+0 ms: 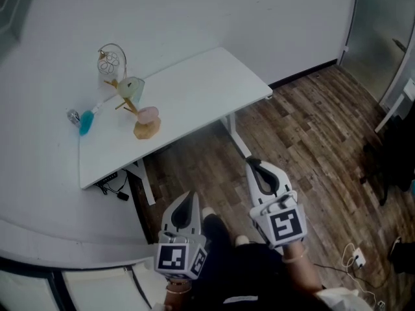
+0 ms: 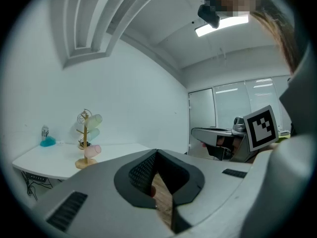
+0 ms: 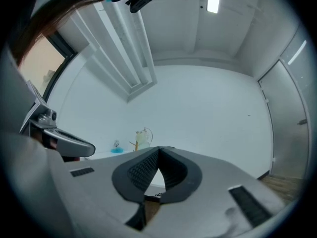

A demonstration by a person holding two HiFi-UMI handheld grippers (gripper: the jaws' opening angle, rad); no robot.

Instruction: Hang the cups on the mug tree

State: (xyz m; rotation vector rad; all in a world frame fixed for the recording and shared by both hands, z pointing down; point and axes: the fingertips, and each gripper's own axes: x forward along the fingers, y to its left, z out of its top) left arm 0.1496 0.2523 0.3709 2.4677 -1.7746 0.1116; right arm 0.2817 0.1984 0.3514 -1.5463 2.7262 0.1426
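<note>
The wooden mug tree (image 1: 137,112) stands near the left end of the white table (image 1: 201,89). A pale green cup (image 1: 131,87) and a pink cup (image 1: 148,115) hang on it, and a clear cup (image 1: 110,60) sits at its top. Both grippers are well short of the table, over the wood floor, and hold nothing. My left gripper (image 1: 189,198) has its jaws together, and so does my right gripper (image 1: 252,164). The left gripper view shows the tree (image 2: 85,139) far off to the left beyond the shut jaws. The right gripper view shows it (image 3: 141,139) small and distant.
A blue object (image 1: 85,122) and a small metallic thing (image 1: 72,116) lie at the table's left end. Cables hang under the table (image 1: 117,190). A white power strip (image 1: 356,258) lies on the floor at the lower right. Dark furniture (image 1: 389,164) stands at the right.
</note>
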